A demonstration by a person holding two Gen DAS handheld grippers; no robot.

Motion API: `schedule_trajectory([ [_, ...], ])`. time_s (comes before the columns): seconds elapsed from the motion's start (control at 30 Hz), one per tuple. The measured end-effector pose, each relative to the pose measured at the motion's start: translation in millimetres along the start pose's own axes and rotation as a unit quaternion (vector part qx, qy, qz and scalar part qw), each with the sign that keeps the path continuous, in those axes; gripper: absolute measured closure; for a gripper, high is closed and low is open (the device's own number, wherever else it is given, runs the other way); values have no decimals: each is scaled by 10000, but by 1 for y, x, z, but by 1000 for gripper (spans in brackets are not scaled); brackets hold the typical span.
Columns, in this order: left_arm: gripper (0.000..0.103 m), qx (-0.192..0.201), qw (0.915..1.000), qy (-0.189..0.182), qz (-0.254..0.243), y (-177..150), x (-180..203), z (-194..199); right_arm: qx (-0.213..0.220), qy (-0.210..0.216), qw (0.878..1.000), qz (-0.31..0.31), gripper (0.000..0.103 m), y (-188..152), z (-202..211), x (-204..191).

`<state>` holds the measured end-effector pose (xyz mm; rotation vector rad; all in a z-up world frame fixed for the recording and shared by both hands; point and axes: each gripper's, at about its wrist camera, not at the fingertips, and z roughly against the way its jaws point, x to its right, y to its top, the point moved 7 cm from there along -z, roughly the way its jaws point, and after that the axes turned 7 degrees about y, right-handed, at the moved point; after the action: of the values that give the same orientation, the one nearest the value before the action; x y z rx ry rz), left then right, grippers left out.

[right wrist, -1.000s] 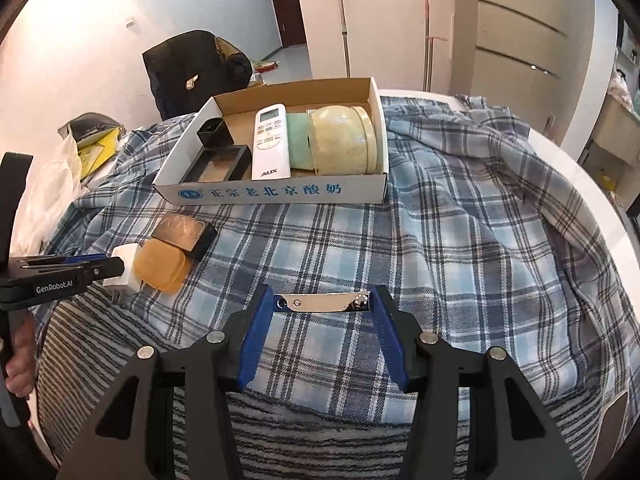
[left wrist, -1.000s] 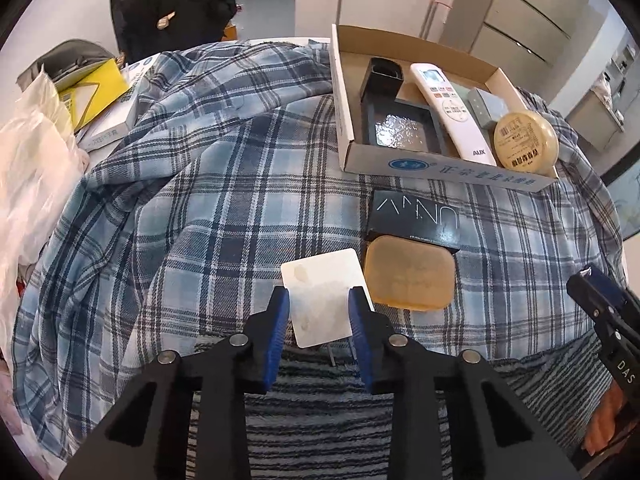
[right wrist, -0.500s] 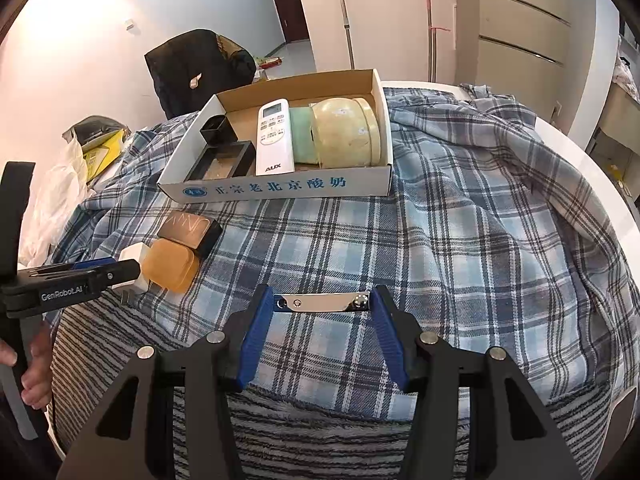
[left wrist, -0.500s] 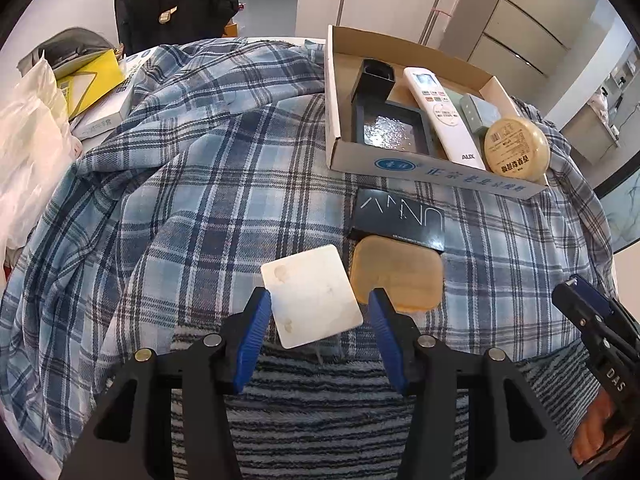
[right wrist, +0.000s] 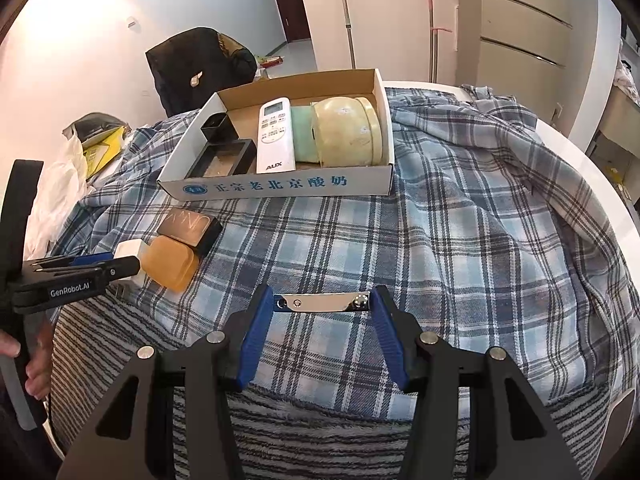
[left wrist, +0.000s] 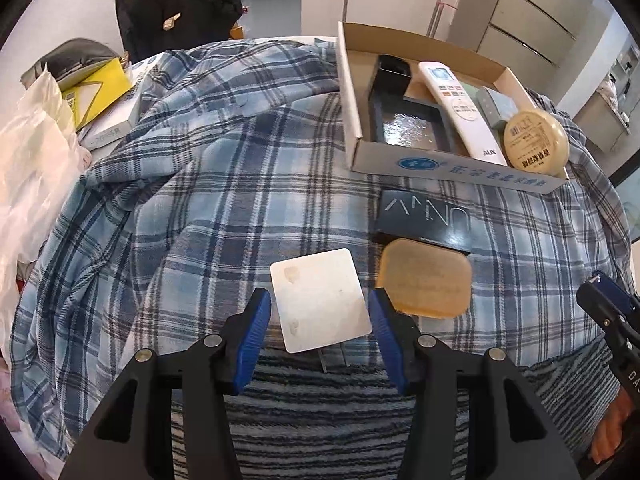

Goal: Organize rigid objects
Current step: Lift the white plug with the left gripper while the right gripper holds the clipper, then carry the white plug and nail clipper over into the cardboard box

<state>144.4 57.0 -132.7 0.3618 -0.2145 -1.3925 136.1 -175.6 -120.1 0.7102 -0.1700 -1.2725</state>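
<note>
My left gripper [left wrist: 319,312] stands apart around the white plug adapter [left wrist: 319,299], its pads clear of the adapter's sides; the adapter lies on the plaid cloth [left wrist: 208,184] just left of the amber soap bar [left wrist: 426,278]. My right gripper [right wrist: 322,308] is clamped on the metal nail clipper [right wrist: 322,303]. The cardboard box [right wrist: 280,188] sits farther back, holding a remote [right wrist: 274,134].

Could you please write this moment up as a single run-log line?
left gripper: open around white charger | right gripper: shut on metal nail clipper | cardboard box: holds remote | phase: sorting
</note>
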Motion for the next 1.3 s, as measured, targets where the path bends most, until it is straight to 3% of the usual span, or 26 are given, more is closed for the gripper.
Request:
schedule_trajectory([
  [0.23, 50, -210, 9998, 30, -41, 1, 3, -13, -42, 44, 10000, 5, 54, -1, -1, -1],
  [0.4, 50, 15, 9998, -26, -207, 2, 11, -18, -153, 33, 9999, -34, 54, -3, -7, 1],
  [0.53, 56, 134, 9997, -140, -161, 2, 9, -14, -130, 186, 9997, 0, 54, -3, -3, -4],
  [0.6, 56, 272, 9993, -220, -156, 1, 8, -8, -21, 39, 10000, 89, 54, -1, 1, -5],
  [0.67, 56, 562, 9981, -53, -249, -3, 8, 7, 36, -101, 9999, 117, 54, 0, 1, -3],
  [0.93, 56, 1192, 9918, 55, -466, -9, 6, 56, -57, -158, 9999, 15, 54, -1, -6, 5],
  [1.1, 56, 1272, 9902, -430, -384, 0, 8, 78, -26, -379, 9992, -109, 54, 3, -7, 18],
  [1.3, 56, 1798, 9812, -498, -501, 22, 14, 118, 169, -622, 9978, -129, 54, 17, 11, 26],
])
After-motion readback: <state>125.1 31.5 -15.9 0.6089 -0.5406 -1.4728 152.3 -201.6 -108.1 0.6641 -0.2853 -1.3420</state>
